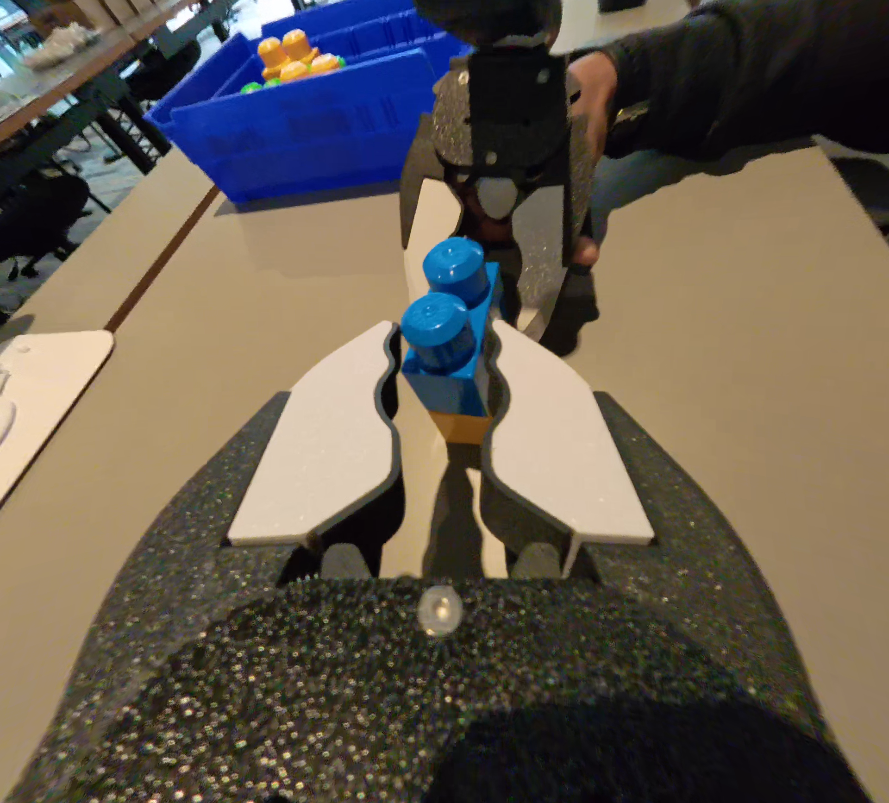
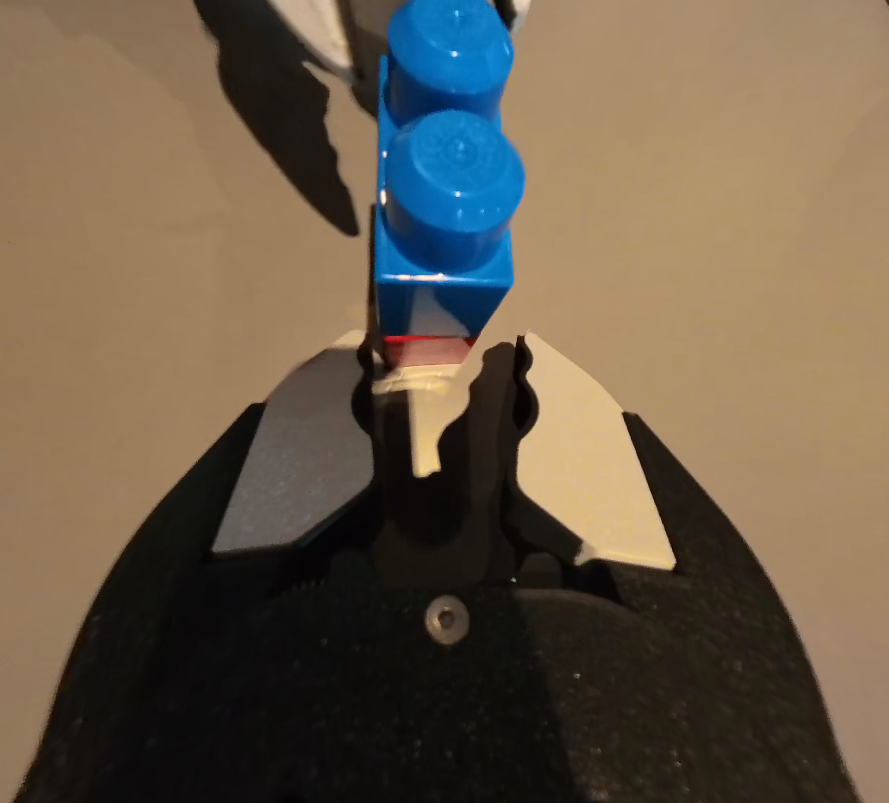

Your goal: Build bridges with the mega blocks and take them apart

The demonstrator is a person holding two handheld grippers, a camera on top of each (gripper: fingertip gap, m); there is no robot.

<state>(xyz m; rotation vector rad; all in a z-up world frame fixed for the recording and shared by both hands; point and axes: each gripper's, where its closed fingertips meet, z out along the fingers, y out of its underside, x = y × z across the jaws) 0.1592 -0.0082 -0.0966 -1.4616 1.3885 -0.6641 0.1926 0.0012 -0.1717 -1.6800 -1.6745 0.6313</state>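
A blue two-stud block (image 1: 445, 337) lies as a span on the tan table. Its near end in the left wrist view rests on an orange block (image 1: 464, 428). In the right wrist view the blue block (image 2: 447, 202) rests on a red block (image 2: 423, 351) at my end. My left gripper (image 1: 445, 327) is closed on the blue block's orange-side end. My right gripper (image 2: 445, 339) straddles the red-side end, with a gap at its right finger. It faces the left gripper in the left wrist view (image 1: 474, 311). The left gripper also shows at the top of the right wrist view (image 2: 430, 46).
A blue bin (image 1: 298, 140) at the table's far left holds orange blocks (image 1: 293, 58) and some green ones. A white board (image 1: 48, 375) lies at the left edge. A person's dark sleeve (image 1: 745, 72) reaches in from the right. Spacing between my two grippers at the tips: around 8 cm.
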